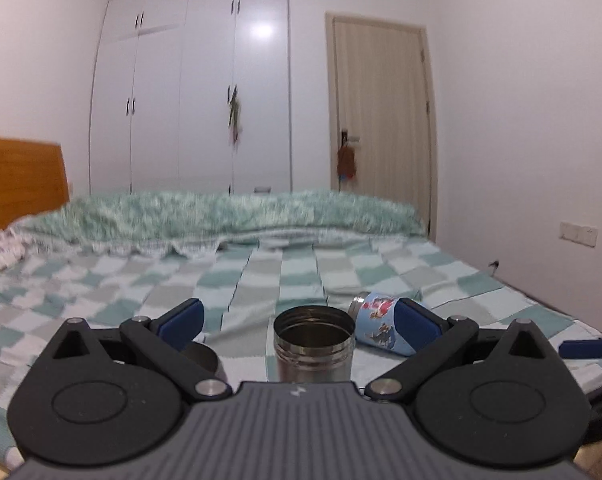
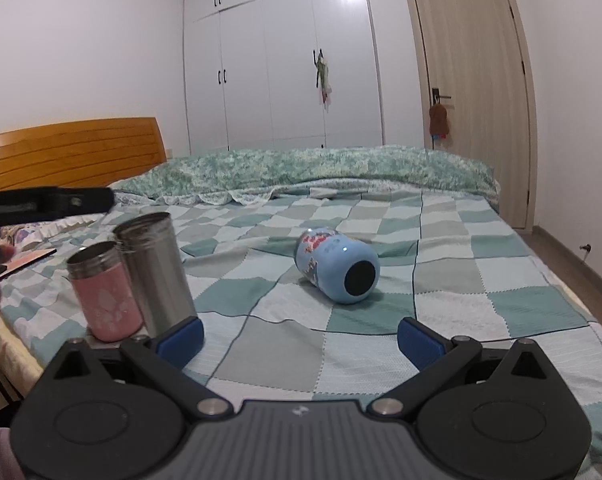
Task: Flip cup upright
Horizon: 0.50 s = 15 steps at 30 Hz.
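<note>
A light blue cup [image 2: 335,266] with cartoon prints lies on its side on the checked bedspread, its dark base facing the right wrist camera. It also shows in the left wrist view [image 1: 381,322], partly behind the right finger. My right gripper [image 2: 300,340] is open and empty, a short way in front of the blue cup. My left gripper [image 1: 299,320] is open, with an upright steel cup [image 1: 313,344] standing between its fingers, not clamped. In the right wrist view the steel cup [image 2: 155,272] stands upright beside an upright pink cup [image 2: 103,292].
The checked bedspread [image 2: 441,288] covers the bed, with a rumpled green quilt [image 2: 321,172] at the far side. A wooden headboard [image 2: 73,148] is at left. White wardrobes and a door stand behind. A dark cup base [image 1: 201,356] sits by the left finger.
</note>
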Each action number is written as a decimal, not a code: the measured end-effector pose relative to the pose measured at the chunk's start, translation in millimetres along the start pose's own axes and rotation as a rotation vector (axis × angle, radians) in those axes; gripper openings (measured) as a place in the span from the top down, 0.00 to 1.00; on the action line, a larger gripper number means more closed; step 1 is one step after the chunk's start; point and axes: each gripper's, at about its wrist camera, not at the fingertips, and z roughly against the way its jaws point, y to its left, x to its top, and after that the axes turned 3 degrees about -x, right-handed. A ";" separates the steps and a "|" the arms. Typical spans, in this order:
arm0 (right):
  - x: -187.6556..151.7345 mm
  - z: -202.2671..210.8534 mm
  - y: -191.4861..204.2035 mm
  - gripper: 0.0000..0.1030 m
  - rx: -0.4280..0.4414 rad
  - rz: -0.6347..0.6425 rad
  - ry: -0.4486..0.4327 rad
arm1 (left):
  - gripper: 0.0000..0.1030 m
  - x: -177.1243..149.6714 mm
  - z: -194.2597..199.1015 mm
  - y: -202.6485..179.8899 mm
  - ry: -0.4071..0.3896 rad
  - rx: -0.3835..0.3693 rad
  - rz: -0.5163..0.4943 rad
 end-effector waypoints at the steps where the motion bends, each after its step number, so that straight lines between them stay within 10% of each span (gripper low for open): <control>1: -1.5 5.1 2.2 0.00 -0.005 0.001 -0.010 | 0.00 -1.6 8.1 0.4 -0.006 -0.007 -0.005; 15: -58.0 58.3 25.3 0.00 -0.113 0.040 -0.112 | 0.00 -85.5 71.5 12.9 -0.022 0.016 0.004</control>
